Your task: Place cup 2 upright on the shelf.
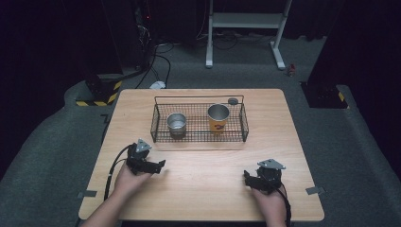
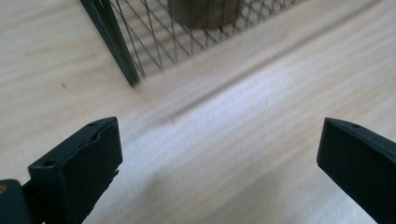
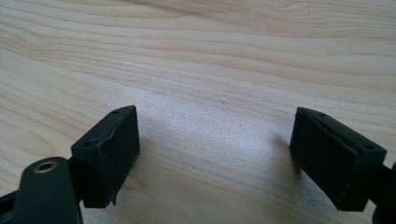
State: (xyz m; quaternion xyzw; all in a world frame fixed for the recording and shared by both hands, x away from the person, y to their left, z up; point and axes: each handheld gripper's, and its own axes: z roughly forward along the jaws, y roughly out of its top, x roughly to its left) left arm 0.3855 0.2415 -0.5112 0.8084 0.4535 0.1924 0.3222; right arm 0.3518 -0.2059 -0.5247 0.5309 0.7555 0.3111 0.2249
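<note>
On the far half of the wooden table (image 1: 203, 175), a black wire basket (image 1: 199, 137) with a thin handle rail along its far side. Inside, two metal cups standing upright and well apart: toward the left, a short plain steel cup (image 1: 176, 124), open mouth up; toward the right, a taller steel cup with an orange label (image 1: 218, 117). Contents of either cup too small to tell. Just past the basket's far right corner, a small round grey disc (image 1: 232, 100) flat on the table.

Near left, the left gripper (image 1: 160, 165) held low over the wood, just near of the basket's left corner; jaws spread wide, holding and touching nothing, basket mesh and the base of a cup blurred beyond them in the left gripper view. Near right, the right gripper (image 1: 246, 178) also low over bare wood, well apart from the basket; jaws likewise spread wide with only wood grain between them.

Between grippers and basket, bare tabletop. Beyond the table, grey carpet, a white metal stand (image 1: 246, 28) and loose cables.
</note>
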